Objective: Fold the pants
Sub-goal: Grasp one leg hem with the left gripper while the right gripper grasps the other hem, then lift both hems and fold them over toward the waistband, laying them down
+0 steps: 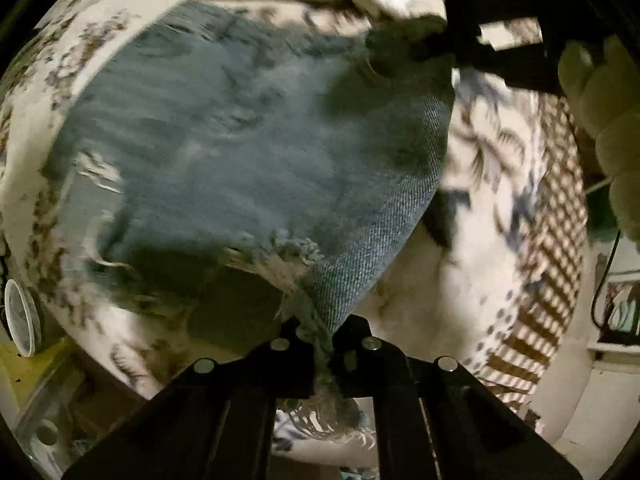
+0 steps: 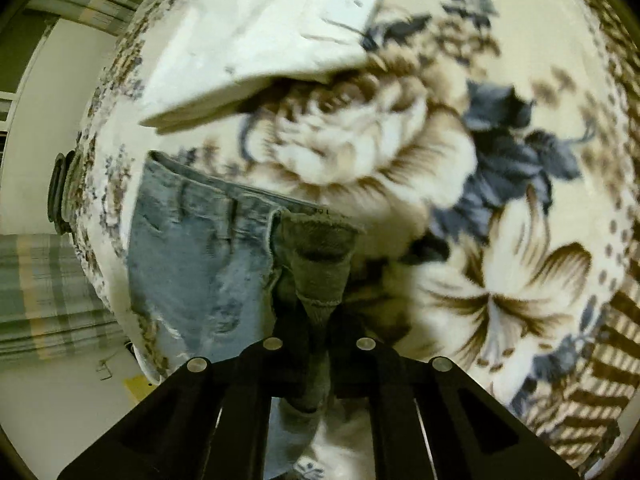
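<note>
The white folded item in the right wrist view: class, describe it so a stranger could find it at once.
Start from the floral blanket that covers the whole surface, then look to its far side, beyond the blue jeans. There lies a white folded cloth, flat and stacked in layers. It is the only plain, unpatterned piece, unlike the denim and the flowered blanket.

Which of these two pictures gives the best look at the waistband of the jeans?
The right wrist view: the jeans lie on the floral blanket with waistband and belt loops visible beyond the right gripper. The left wrist view shows only blurred denim and the frayed hem pinched by the left gripper.
</note>
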